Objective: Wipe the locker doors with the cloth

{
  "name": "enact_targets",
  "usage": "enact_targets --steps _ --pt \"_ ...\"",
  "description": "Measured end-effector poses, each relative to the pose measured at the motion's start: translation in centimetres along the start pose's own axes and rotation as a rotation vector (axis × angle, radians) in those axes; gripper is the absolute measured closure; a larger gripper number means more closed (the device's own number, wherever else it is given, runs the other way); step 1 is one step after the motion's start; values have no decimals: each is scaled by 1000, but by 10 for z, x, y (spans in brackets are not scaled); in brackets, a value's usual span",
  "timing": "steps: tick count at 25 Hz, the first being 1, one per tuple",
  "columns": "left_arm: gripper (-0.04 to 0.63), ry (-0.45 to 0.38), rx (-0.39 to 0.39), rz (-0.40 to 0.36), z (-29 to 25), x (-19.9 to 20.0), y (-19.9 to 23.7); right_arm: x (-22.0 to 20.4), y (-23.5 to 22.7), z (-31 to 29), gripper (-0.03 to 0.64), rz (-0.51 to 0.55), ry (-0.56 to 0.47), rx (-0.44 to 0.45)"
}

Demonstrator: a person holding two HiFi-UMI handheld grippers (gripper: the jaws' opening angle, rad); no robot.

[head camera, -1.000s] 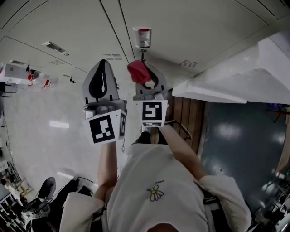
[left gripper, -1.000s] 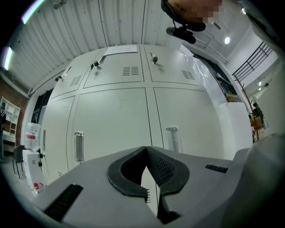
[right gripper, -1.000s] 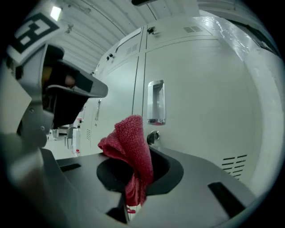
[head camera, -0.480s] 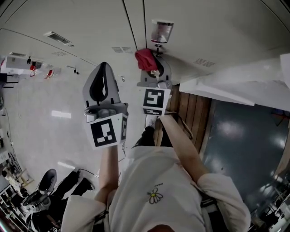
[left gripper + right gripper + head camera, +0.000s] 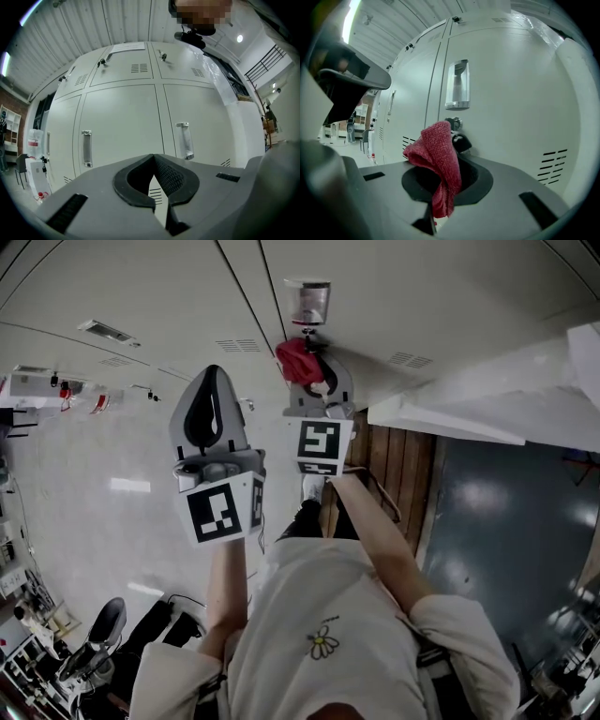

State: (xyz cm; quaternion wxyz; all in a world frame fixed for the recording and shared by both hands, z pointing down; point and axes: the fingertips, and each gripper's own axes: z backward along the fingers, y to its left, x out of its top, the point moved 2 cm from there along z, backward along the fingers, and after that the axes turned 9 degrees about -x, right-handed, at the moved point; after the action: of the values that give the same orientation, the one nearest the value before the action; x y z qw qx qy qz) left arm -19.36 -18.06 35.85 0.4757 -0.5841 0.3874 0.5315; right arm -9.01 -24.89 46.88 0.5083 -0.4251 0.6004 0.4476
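A red cloth is pinched in my right gripper, which is shut on it; the bunched end sticks up past the jaws. In the head view the red cloth sits close to a pale grey locker door, just under its clear label holder. The right gripper view shows that label holder and a round lock right behind the cloth. My left gripper is held beside the right one, shut and empty, facing other locker doors from farther off.
The locker bank has several doors with handles and vent slots. A white shelf or ledge juts out at the right. Wooden floor boards and a dark floor lie below. A chair stands at lower left.
My right gripper with the cloth has risen toward the label holder and lock on the door. The left gripper has barely moved.
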Motion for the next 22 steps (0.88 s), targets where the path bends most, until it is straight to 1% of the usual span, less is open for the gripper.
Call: enact_targets --steps 7,11,17,22 --pt "578 -11 -47 -3 -14 5 -24 1 -55 18 588 6 -16 -93" --pt "578 -28 -82 -7 -24 11 -42 -1 -96 30 588 1 -14 -168" --pt "578 -48 -156 -14 -38 17 -74 -10 -160 48 588 43 2 -284" --pt "578 -57 -194 -11 -47 21 -91 -13 -199 59 588 53 15 -370"
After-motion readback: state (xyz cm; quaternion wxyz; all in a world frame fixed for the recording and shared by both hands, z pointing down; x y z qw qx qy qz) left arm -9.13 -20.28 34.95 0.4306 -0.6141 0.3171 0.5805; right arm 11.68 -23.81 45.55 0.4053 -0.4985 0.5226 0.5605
